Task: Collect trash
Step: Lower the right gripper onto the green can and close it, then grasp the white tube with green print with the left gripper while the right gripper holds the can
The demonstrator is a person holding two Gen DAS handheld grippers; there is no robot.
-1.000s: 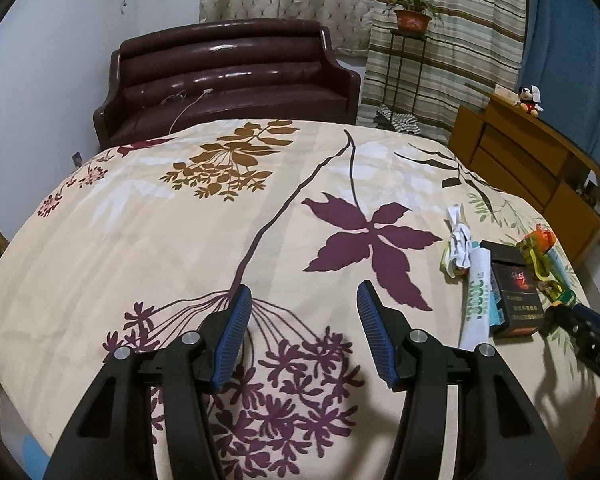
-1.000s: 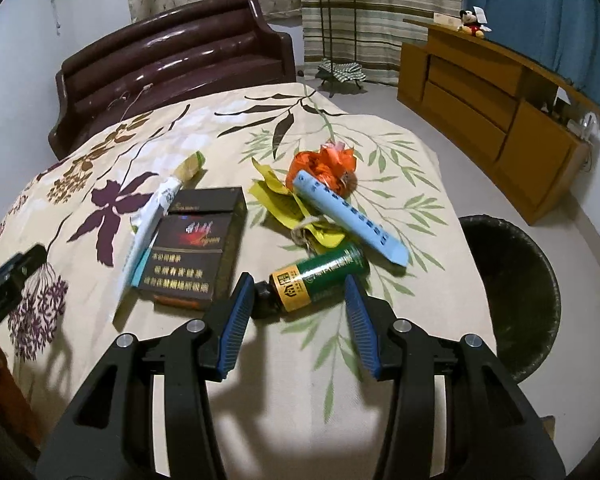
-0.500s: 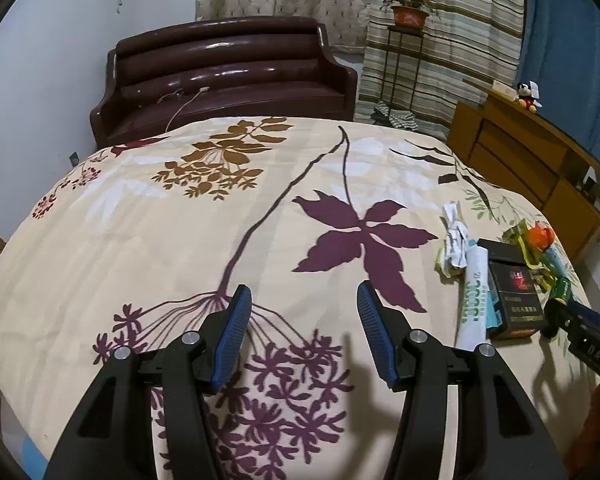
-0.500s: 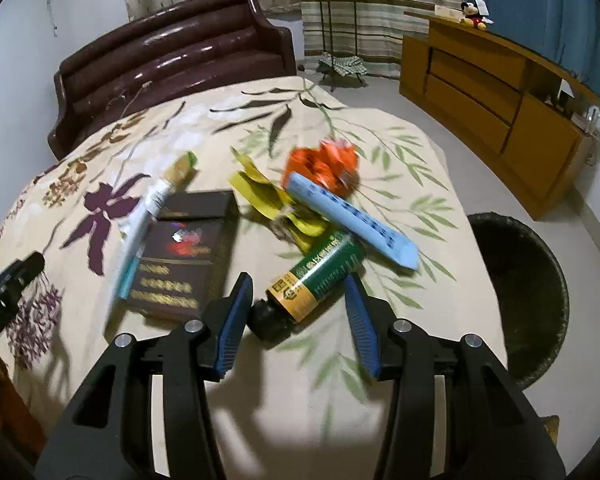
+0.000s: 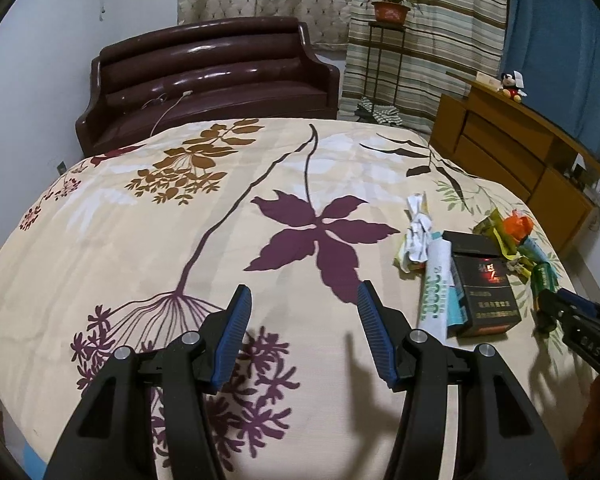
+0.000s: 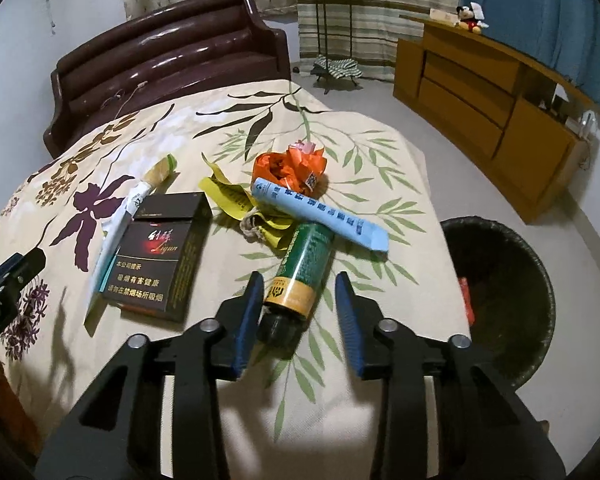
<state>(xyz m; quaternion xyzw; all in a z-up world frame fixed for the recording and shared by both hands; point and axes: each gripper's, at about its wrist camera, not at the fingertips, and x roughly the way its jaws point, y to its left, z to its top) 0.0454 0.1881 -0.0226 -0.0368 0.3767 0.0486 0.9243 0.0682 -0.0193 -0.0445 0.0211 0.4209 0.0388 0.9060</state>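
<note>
Trash lies on a floral bedspread (image 6: pixel 372 152): a green and yellow bottle (image 6: pixel 300 276), a dark cigarette carton (image 6: pixel 160 256), a light blue flat box (image 6: pixel 320 212), an orange wrapper (image 6: pixel 292 168), yellow paper (image 6: pixel 236 200) and a white tube (image 6: pixel 116 232). My right gripper (image 6: pixel 299 298) is open, its jaws either side of the bottle's capped end, not closed on it. My left gripper (image 5: pixel 304 312) is open and empty over bare bedspread, left of the carton (image 5: pixel 484 284) and tube (image 5: pixel 434 284). A crumpled white wrapper (image 5: pixel 418 228) lies beyond the tube.
A dark round trash bin (image 6: pixel 500 296) stands on the floor right of the bed. A brown leather sofa (image 5: pixel 212 76) is behind the bed. A wooden cabinet (image 6: pixel 492 120) stands at the right, and a plant stand (image 5: pixel 384 56) is by the curtains.
My right gripper has moved forward so the bottle's capped end now lies between its jaws, the bottle pointing straight ahead. The left gripper has drifted slightly; both stay open.
</note>
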